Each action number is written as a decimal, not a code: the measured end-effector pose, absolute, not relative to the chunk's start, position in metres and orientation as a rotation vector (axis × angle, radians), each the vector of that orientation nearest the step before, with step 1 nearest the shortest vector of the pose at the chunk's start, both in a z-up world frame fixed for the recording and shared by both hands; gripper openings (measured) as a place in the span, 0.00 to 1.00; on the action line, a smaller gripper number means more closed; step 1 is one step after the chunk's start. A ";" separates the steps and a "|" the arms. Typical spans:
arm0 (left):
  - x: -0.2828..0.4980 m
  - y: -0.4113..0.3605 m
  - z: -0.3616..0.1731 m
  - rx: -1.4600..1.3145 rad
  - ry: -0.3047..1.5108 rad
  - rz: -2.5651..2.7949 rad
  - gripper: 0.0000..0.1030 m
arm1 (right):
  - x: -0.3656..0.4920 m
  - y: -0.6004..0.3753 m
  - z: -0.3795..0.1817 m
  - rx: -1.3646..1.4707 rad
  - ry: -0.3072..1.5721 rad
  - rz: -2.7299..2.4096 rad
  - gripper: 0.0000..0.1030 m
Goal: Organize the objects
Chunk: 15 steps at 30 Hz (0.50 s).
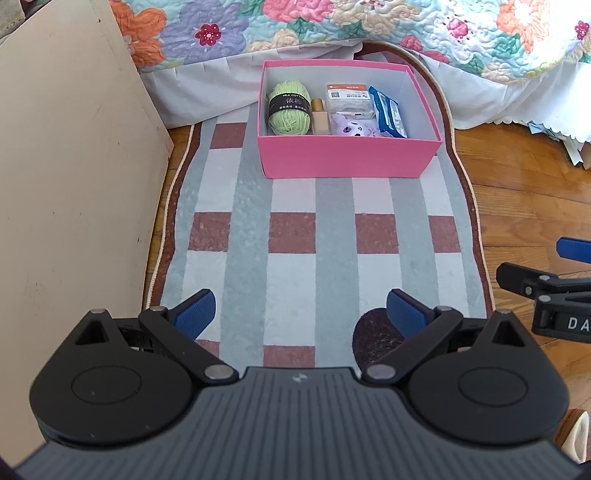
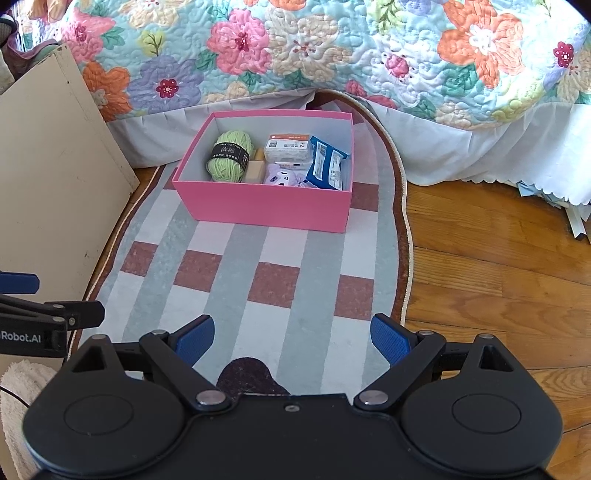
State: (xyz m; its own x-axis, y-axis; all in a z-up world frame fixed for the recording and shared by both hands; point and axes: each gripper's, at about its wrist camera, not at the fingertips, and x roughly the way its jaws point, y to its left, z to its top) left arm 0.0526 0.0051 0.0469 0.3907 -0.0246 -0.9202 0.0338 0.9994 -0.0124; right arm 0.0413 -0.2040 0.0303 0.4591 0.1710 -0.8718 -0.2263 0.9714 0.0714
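Note:
A pink box [image 1: 343, 157] [image 2: 266, 205] stands on a checked rug, near the bed. Inside lie a green yarn ball [image 1: 290, 109] [image 2: 229, 157], a beige bottle [image 1: 320, 118] [image 2: 255, 168], a clear packet with an orange label [image 1: 349, 98] [image 2: 288, 147], a purple plush toy [image 1: 352, 129] [image 2: 282, 179] and a blue pack [image 1: 388, 114] [image 2: 328, 164]. My left gripper [image 1: 301, 314] hovers over the rug's near end, open, nothing between its blue pads. My right gripper [image 2: 293, 339] is likewise open and empty, well short of the box.
A beige cabinet panel [image 1: 74, 184] [image 2: 48, 184] stands left of the rug [image 1: 332, 236] [image 2: 258, 295]. A floral quilt [image 1: 369, 26] [image 2: 332, 55] hangs over the bed behind the box. Wooden floor [image 1: 524, 192] [image 2: 498, 277] lies to the right. Papers [image 2: 569, 218] poke out under the bed skirt.

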 end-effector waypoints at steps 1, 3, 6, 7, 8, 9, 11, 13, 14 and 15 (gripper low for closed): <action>0.053 0.005 0.047 0.009 1.170 -0.038 0.98 | 0.041 -0.204 0.030 -0.059 1.067 0.244 0.91; 0.053 0.005 0.047 0.012 1.172 -0.041 0.98 | 0.041 -0.205 0.030 -0.060 1.067 0.243 0.91; 0.053 0.005 0.048 0.011 1.173 -0.041 0.98 | 0.042 -0.206 0.030 -0.061 1.067 0.240 0.91; 0.053 0.005 0.048 0.010 1.173 -0.041 0.98 | 0.042 -0.206 0.030 -0.061 1.066 0.239 0.91; 0.053 0.005 0.048 0.009 1.173 -0.041 0.98 | 0.042 -0.206 0.030 -0.060 1.066 0.237 0.91; 0.053 0.006 0.048 0.008 1.174 -0.040 0.98 | 0.042 -0.206 0.030 -0.060 1.066 0.236 0.91; 0.053 0.007 0.047 0.006 1.174 -0.040 0.98 | 0.042 -0.206 0.030 -0.061 1.066 0.235 0.91; 0.052 0.008 0.047 0.007 1.174 -0.039 0.98 | 0.042 -0.207 0.030 -0.062 1.065 0.236 0.91; 0.053 0.009 0.047 0.006 1.174 -0.040 0.98 | 0.042 -0.207 0.030 -0.062 1.065 0.236 0.91; 0.053 0.009 0.047 0.007 1.174 -0.041 0.98 | 0.042 -0.207 0.031 -0.063 1.065 0.236 0.91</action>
